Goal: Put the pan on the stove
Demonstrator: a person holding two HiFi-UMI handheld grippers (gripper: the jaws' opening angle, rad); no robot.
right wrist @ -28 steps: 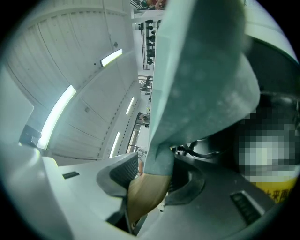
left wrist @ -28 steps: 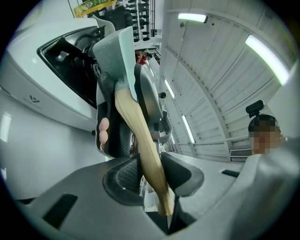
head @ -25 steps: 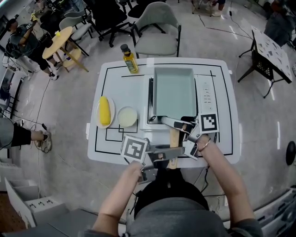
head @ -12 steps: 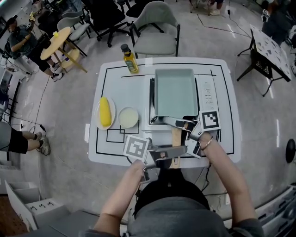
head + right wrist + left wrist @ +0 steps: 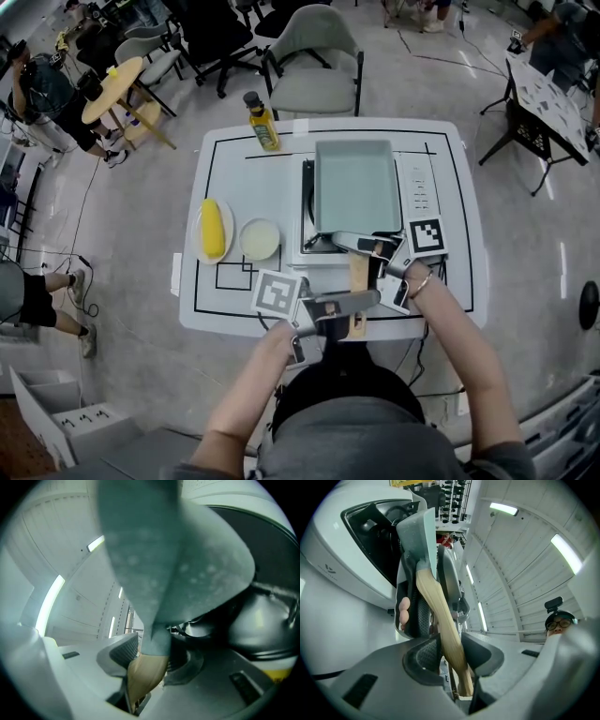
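The rectangular teal pan (image 5: 354, 186) sits on the stove (image 5: 422, 187), its wooden handle (image 5: 357, 274) jutting out past the stove's near edge. Both forearms reach forward, wrists turned inward. The right gripper (image 5: 361, 248) is clamped on the handle just beside the stove. The left gripper (image 5: 361, 302), farther from the stove, is clamped across the handle's free end.

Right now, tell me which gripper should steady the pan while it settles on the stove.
Right. The right gripper clamps the wooden handle just where it meets the pan, at the front edge of the stove, so it likely controls tilt best. The left gripper grips the handle's far end.
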